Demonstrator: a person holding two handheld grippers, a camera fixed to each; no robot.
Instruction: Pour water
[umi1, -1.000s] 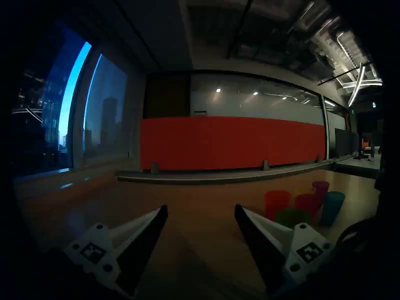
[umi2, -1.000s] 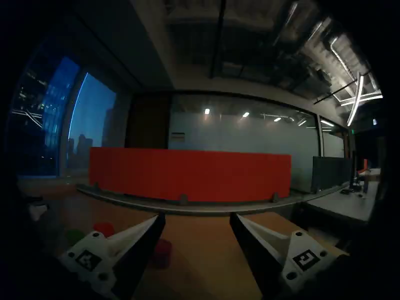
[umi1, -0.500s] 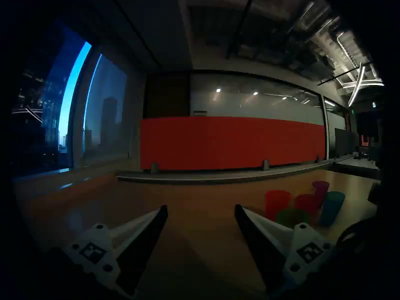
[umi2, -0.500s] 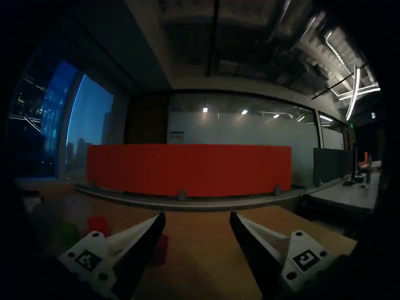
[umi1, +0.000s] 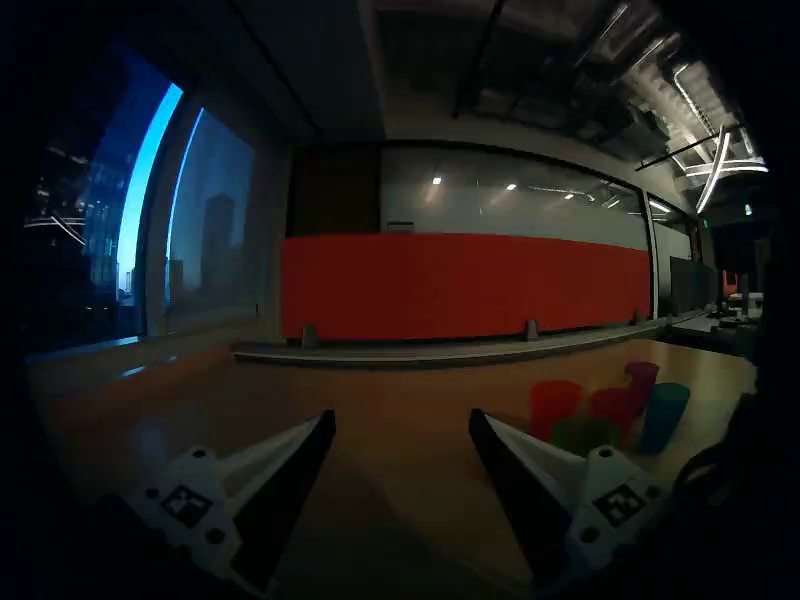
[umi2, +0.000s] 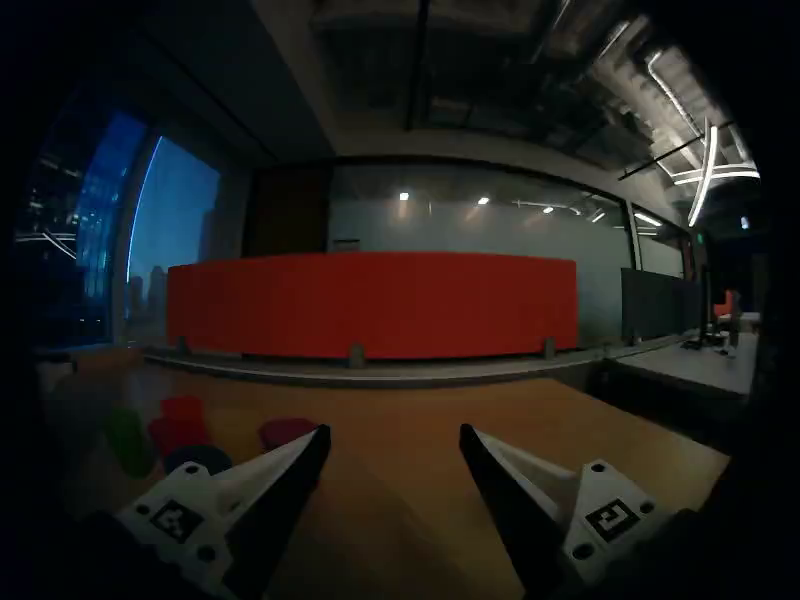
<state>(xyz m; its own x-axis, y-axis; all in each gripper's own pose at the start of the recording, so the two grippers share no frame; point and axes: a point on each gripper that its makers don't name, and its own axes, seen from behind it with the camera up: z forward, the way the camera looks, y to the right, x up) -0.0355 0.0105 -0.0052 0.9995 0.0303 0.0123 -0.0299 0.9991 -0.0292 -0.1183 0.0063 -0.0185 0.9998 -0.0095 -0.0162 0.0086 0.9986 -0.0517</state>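
Several coloured plastic cups stand bunched on the wooden table (umi1: 400, 440). In the left gripper view they sit to the right: a red cup (umi1: 554, 404), a green cup (umi1: 584, 435), a second red cup (umi1: 611, 408), a magenta cup (umi1: 641, 381) and a teal cup (umi1: 664, 412). My left gripper (umi1: 402, 428) is open, low over the table, left of the cups. In the right gripper view the cluster lies at the left: green cup (umi2: 128, 440), red cup (umi2: 182, 420), dark blue cup (umi2: 197, 459), magenta cup (umi2: 287, 433). My right gripper (umi2: 395, 440) is open, with nothing between its fingers.
A long red partition (umi1: 460, 285) with a grey rail runs along the table's far edge. Tall windows (umi1: 150, 240) are on the left. Another desk (umi2: 700, 365) with small items stands at the right. The room is dim.
The right gripper view has tilted down and swung, so more table and cups show at its left. The left gripper has held still.
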